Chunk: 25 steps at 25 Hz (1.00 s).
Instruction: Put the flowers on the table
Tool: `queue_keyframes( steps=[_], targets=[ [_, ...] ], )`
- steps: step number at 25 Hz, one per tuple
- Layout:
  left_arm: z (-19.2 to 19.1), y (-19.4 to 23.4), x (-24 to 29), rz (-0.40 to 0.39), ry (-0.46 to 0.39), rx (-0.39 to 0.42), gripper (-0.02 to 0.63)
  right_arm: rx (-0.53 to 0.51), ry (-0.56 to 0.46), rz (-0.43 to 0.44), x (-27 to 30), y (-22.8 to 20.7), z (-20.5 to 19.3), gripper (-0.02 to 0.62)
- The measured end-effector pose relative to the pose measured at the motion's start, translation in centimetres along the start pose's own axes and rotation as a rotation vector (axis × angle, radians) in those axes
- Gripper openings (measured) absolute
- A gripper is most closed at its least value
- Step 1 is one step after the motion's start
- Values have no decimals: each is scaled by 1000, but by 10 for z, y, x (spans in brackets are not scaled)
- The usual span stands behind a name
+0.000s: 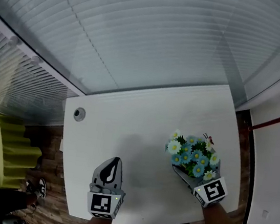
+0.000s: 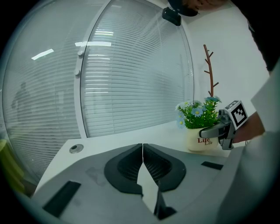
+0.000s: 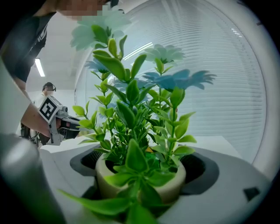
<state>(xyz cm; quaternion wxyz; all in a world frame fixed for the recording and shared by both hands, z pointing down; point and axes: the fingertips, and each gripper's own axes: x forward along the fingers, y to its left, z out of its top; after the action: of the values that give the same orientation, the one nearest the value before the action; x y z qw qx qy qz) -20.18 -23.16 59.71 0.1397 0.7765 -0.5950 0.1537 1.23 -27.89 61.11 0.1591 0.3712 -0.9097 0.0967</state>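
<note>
Flowers (image 1: 192,153), blue and white daisies with green leaves, show in the head view directly above the right gripper (image 1: 189,174), whose fingers reach under the blooms from the near right corner of the white table (image 1: 127,128). Well to the left of those fingers, the left gripper (image 1: 113,166) rests over the table's near edge with its fingers pressed together. A round grommet (image 1: 79,114) lies beyond its tips and to their left, and window blinds (image 1: 141,31) stand past the far edge. In the left gripper view the two fingers meet along a thin seam with nothing between them. Ahead and to their right, the cream pot (image 2: 199,141), printed "Life", seems to sit on the table with the right gripper clasping its side, and a bare brown twig (image 2: 210,70) rises behind it. In the right gripper view the pot (image 3: 168,186) fills the gap between the fingers, held on both sides, with leaves crowding the lens.
</note>
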Motion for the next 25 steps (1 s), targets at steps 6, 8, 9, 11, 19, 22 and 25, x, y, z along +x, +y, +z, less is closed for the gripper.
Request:
queue_keyframes(
  steps=[6,8,9,11,19,22,25],
  targets=[
    [1,1,-4,0,-8,11,9,19,26,-14,1,-1,-1,515],
    [3,-1,-5,1,-13,-1,9,18,45,-24,0,-2,-1,515],
    [3,-1,-6,0,-15,1,9,18,53,-30,-1,-2,-1,515],
    [2,1,-7,-4,-17,24,9,21,67,-36,-1,-2,-1,515],
    [19,2,-15,9,-35,23,9,83,90,-28,-18,7,-5,515],
    [36,3,-18,21,-61,18,9,85,128,-31,-27,12,-14,515],
    [47,7,-23,27,-77,33,9,94,150,-34,-35,14,-21,515]
  ],
)
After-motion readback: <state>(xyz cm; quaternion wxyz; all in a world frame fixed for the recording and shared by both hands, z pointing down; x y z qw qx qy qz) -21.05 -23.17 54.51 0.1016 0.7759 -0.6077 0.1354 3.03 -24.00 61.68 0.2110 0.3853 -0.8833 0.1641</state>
